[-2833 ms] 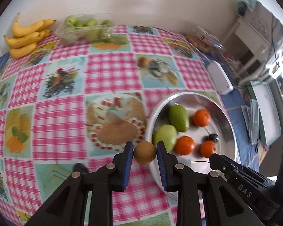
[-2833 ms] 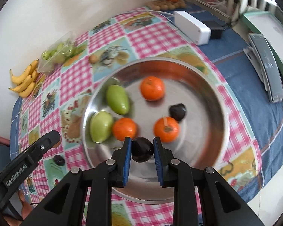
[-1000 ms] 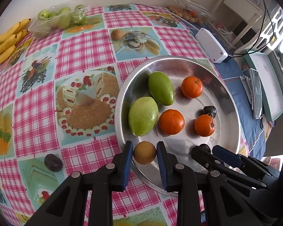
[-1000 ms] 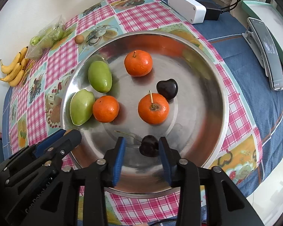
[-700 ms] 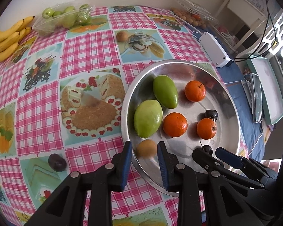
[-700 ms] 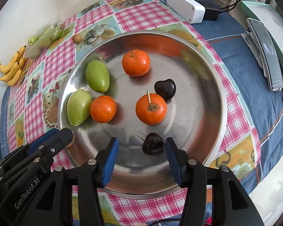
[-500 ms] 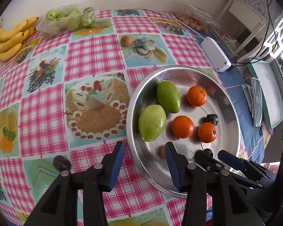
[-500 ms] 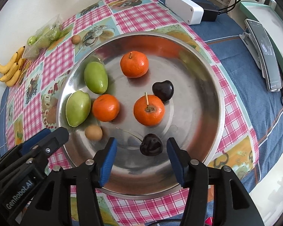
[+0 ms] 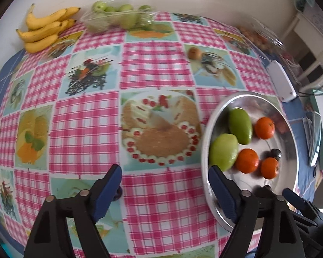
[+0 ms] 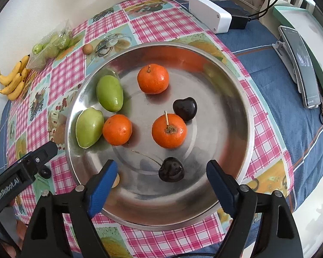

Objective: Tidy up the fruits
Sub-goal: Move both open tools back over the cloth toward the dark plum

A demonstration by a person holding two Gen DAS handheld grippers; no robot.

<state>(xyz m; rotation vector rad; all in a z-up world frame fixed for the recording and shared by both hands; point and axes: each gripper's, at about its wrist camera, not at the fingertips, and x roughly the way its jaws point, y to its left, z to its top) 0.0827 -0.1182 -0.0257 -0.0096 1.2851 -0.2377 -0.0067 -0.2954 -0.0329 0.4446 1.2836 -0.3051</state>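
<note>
Your left gripper is spread wide and holds nothing; it hangs over the pink checked tablecloth on the table, its right finger overlapping the near-left rim of the steel tray. Your right gripper is likewise spread wide and empty, poised over the near part of the tray.

Tray contents, right wrist view:
- Two green mangoes on the left side, lying close together.
- Three tangerines: one at the far middle, one touching the nearer mango, one at the centre with its stem up.
- One dark cherry touching the centre tangerine on its far right.
- A second dark cherry, long stem attached, lies between your right gripper's fingers without touching either.
- A small brown fruit shows as a sliver behind the right gripper's left finger, on the tray floor.

Off the tray:
- A dark plum-like fruit sits on the cloth just beside your left gripper's left finger; the left wrist view shows only its edge.
- A small brown round fruit lies on the cloth well beyond the tray.
- Bananas and a clear bag of green fruit rest at the far edge by the wall.
- A white box and a phone on a stand sit on the blue cloth to the right.
</note>
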